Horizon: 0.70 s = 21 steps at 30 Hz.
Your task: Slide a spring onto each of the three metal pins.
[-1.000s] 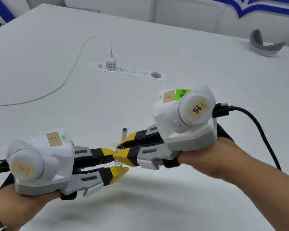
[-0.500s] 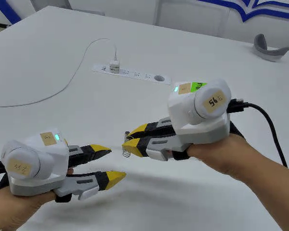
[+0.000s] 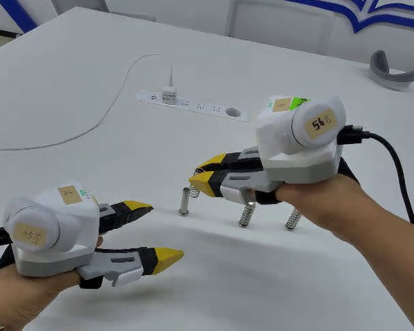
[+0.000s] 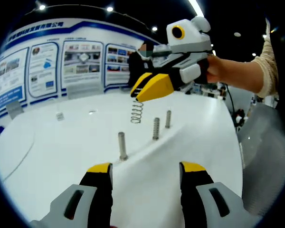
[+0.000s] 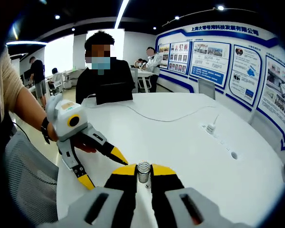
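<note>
Metal spring [image 5: 143, 172] is pinched in the right hand-held gripper [image 3: 201, 181] near the bare pin [image 3: 184, 201]. Two other pins [image 3: 247, 214] carry springs. The left hand-held gripper [image 3: 162, 231] gapes apart.

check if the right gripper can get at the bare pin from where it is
Probably yes. The right gripper, shut on a spring, hangs just above and beside the bare pin with open air between them; the open left gripper sits off to one side.
</note>
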### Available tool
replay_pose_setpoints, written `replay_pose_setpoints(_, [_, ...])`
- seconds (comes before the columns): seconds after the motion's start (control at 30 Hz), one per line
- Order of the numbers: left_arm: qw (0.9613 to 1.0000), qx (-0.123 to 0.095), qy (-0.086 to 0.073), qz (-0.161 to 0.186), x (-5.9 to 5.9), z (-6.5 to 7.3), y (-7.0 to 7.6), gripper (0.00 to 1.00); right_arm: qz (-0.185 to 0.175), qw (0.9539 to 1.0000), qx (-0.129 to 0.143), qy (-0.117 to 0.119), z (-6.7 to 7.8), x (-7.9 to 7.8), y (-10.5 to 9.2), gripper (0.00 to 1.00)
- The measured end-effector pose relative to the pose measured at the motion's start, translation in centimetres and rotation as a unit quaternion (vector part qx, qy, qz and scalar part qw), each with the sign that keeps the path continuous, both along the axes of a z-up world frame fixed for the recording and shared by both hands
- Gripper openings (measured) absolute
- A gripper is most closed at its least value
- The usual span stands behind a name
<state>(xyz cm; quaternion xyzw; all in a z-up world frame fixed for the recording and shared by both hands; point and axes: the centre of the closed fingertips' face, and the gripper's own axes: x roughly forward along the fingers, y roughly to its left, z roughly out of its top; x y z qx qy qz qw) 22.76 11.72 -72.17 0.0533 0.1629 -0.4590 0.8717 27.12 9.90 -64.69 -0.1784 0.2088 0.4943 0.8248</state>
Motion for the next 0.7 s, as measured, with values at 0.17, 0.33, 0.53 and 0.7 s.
replay_pose_setpoints(0.17, [1.0, 0.001, 0.0, -0.003, 0.0, 0.1, -0.1, 0.6, -0.005, 1.0, 0.001, 0.002, -0.4, 1.0, 0.5, 0.12])
replay_pose_setpoints(0.33, [1.0, 0.002, 0.001, -0.003, 0.1, -0.1, -0.1, 0.61, -0.011, 0.9999, -0.005, 0.005, -1.1, 1.7, 0.5, 0.12])
replay_pose_setpoints(0.53, [1.0, 0.002, 0.003, -0.003, 0.1, -0.1, -0.1, 0.61, -0.012, 0.9998, -0.01, 0.015, -1.8, 2.0, 0.5, 0.12])
replay_pose_setpoints(0.7, [1.0, 0.002, 0.004, -0.002, 0.2, -0.2, 0.1, 0.61, -0.012, 0.9997, -0.01, 0.017, -2.2, 2.2, 0.6, 0.12])
